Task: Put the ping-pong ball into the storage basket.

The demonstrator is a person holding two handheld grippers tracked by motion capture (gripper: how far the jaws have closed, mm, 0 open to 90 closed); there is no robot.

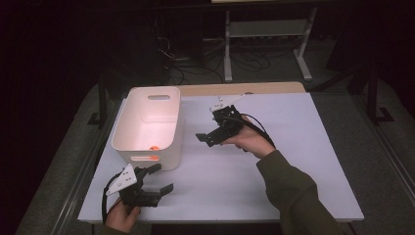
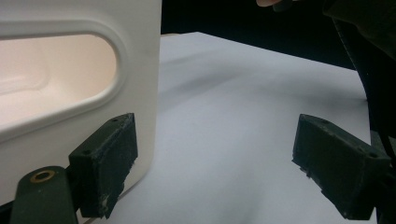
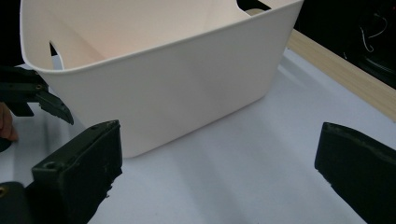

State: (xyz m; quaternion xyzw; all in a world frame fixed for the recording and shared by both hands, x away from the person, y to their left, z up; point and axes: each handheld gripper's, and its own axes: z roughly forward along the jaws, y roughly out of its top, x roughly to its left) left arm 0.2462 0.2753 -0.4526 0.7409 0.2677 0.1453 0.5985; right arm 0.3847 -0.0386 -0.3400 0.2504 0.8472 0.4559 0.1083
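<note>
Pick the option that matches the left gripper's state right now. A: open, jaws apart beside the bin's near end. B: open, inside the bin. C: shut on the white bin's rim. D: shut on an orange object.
A: the left gripper has its jaws spread wide with nothing between them, beside the near end wall of the white bin, over the table.

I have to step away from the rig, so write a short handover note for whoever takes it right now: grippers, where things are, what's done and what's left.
Left gripper: open, holding nothing, low at the table's near left, just by the near end of the white bin.
Right gripper: open, holding nothing, to the right of the bin and pointing at its long side.
Things: the bin stands upright on the white table, left of centre. A small orange object lies inside at the near end; what it is cannot be told.
Done: nothing else lies loose on the table.
Left: probably gripping or moving the bin, since both grippers face it; neither touches it yet.
</note>
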